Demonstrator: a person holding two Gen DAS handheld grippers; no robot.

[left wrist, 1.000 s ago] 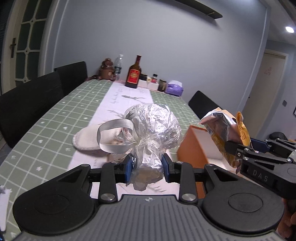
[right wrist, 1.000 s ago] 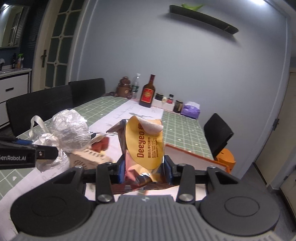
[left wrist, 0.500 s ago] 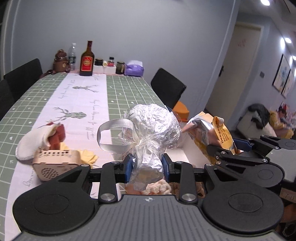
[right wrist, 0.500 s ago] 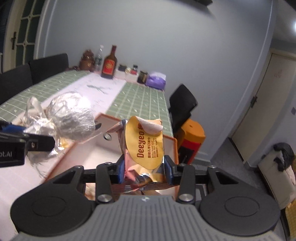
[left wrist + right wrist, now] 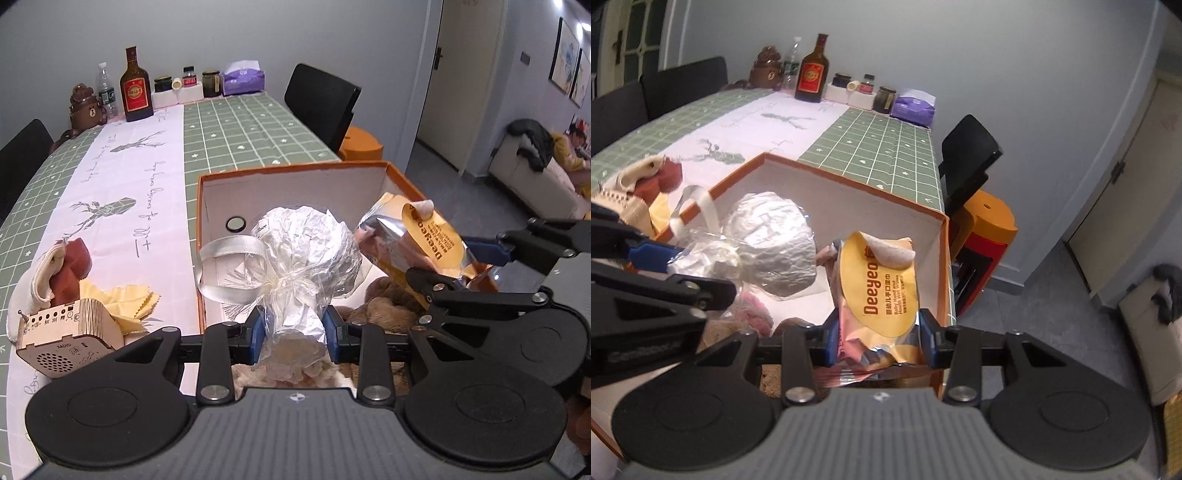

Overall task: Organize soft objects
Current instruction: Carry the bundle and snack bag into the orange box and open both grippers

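Having swung from the table to above the orange box [image 5: 291, 173], the left gripper [image 5: 293, 330] clamps the foil-wrapped bundle [image 5: 306, 251] and the right gripper [image 5: 877, 338] the wet-wipes pack [image 5: 877, 291], both seemingly ready to release.

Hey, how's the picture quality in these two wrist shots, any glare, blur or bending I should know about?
Left wrist view: the foil-wrapped bundle glares white, a pinkish cast falls on the tablecloth, and fisheye bows the door frame. Right wrist view: dimmer; the wipes pack reads sharp, while the left gripper at the near edge is soft and its lettering blurred.
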